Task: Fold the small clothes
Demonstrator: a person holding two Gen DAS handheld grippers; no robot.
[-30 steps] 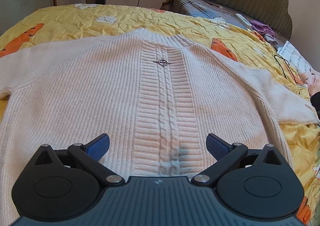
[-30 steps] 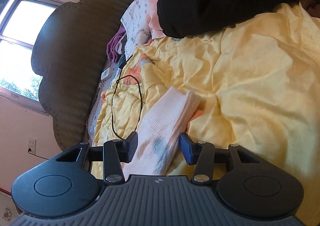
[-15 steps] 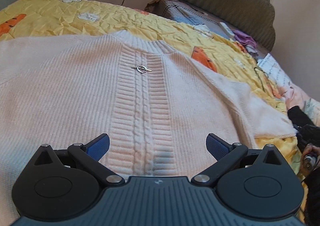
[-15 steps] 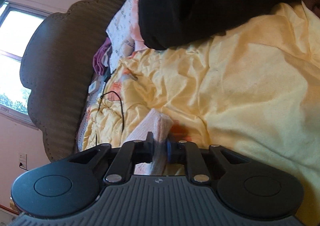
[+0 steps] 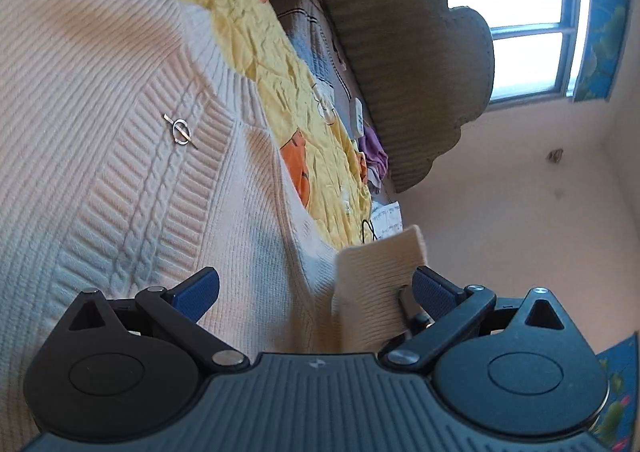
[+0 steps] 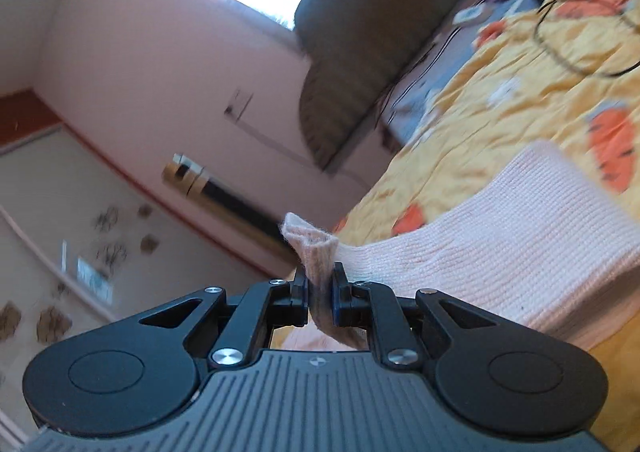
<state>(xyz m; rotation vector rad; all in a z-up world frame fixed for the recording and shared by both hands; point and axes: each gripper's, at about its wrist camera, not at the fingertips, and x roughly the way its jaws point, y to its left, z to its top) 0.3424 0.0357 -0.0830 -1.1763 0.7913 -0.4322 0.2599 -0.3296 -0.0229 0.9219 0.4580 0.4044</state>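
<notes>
With its jaws pinched onto the sleeve cuff (image 6: 310, 252), my right gripper (image 6: 320, 294) holds that cuff lifted off the bedspread (image 6: 500, 92), the sleeve trailing from it back toward the sweater (image 5: 120, 172). My left gripper (image 5: 316, 286) is spread wide and grips nothing; it hovers low over the sweater's right half, with the raised cuff standing just beside its right finger. The sweater lies flat, front up, its metal clasp (image 5: 181, 131) near the collar. Judged step: first sleeve fold, in progress. Next move, as I read it: carry the cuff across toward the cable-knit centre panel (image 5: 148, 188) below the clasp, lay it flat, then release; left could pin the shoulder line.
</notes>
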